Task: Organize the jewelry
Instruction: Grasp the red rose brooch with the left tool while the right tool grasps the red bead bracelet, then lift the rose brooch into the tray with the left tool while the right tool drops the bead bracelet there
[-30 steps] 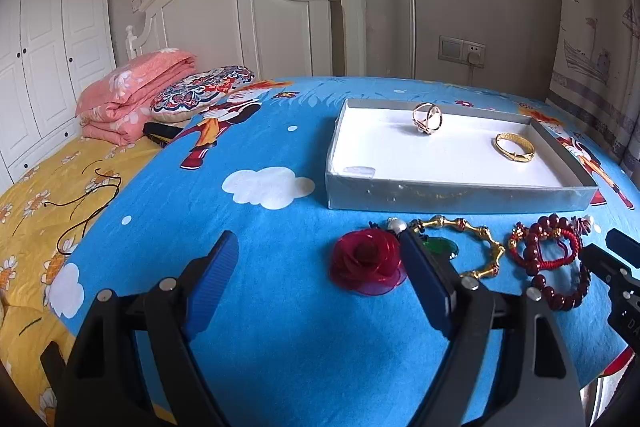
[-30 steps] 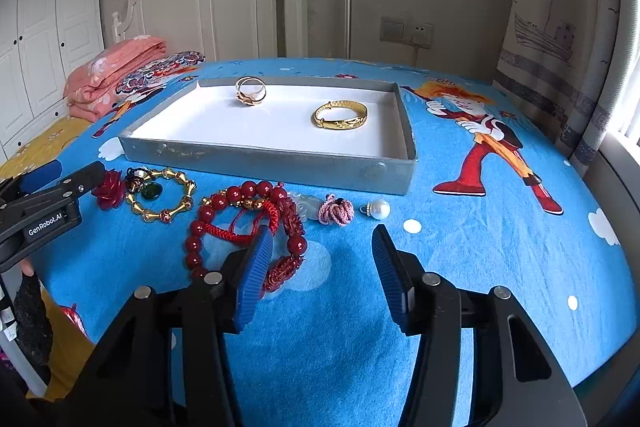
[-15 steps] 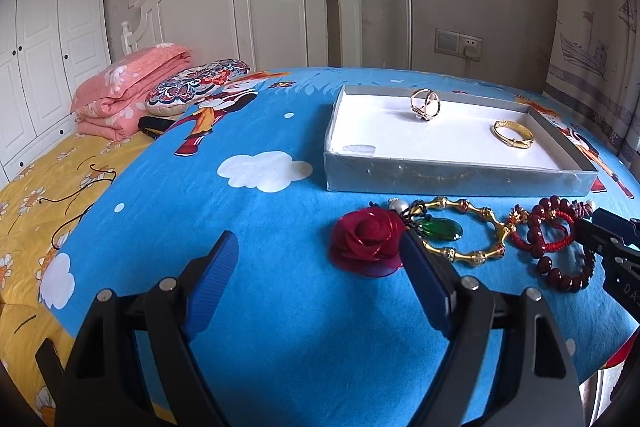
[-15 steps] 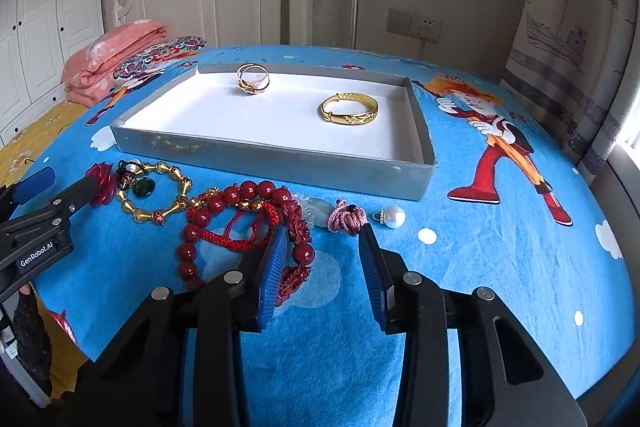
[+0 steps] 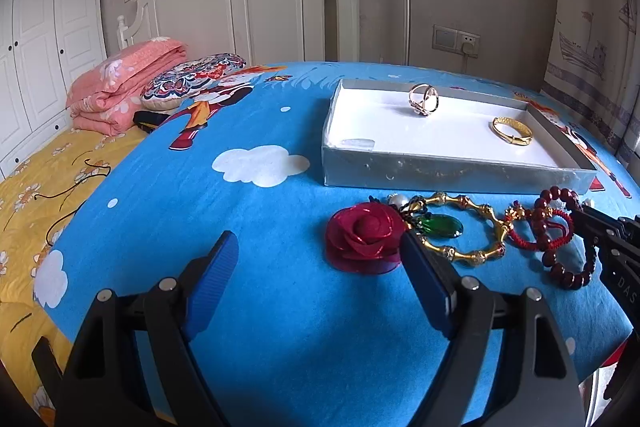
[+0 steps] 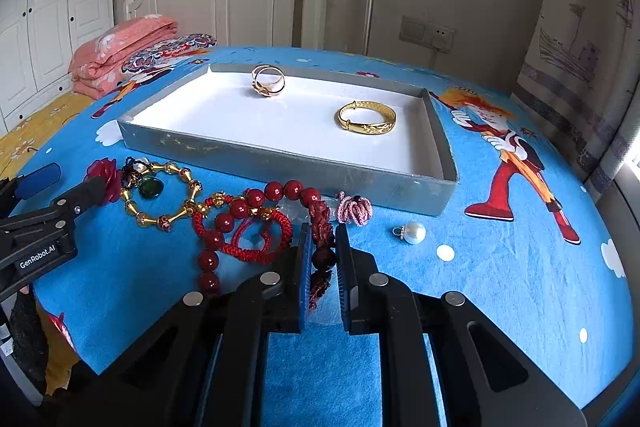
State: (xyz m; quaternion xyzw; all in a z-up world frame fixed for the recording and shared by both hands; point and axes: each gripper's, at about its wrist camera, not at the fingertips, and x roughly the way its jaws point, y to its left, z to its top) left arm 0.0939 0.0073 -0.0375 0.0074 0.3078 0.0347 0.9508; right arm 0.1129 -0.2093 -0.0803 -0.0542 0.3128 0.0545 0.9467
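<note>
Counting two gold pieces in tray (image 6: 248, 163); five remain on bed. Right gripper (image 6: 323, 259) clamps red bead bracelet (image 6: 244, 209); left gripper (image 5: 320, 267) wide, empty.

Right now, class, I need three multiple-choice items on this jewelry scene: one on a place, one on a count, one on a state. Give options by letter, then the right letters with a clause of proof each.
1. Where does the pearl lie?
A. in the tray
B. on the blue sheet, outside the tray
C. on the pink quilt

2. How many pieces lie in the tray?
A. two
B. four
C. none

3. How does the right gripper stand?
A. wide open over the pearl
B. closed on the red bead bracelet
C. closed on the rose

Key:
1 B, the pearl sits on the sheet in front of the tray's near wall.
2 A, only the gold bangle and the ring rest on the white floor.
3 B, its pads pinch the bead bracelet at its tassel end.
</note>
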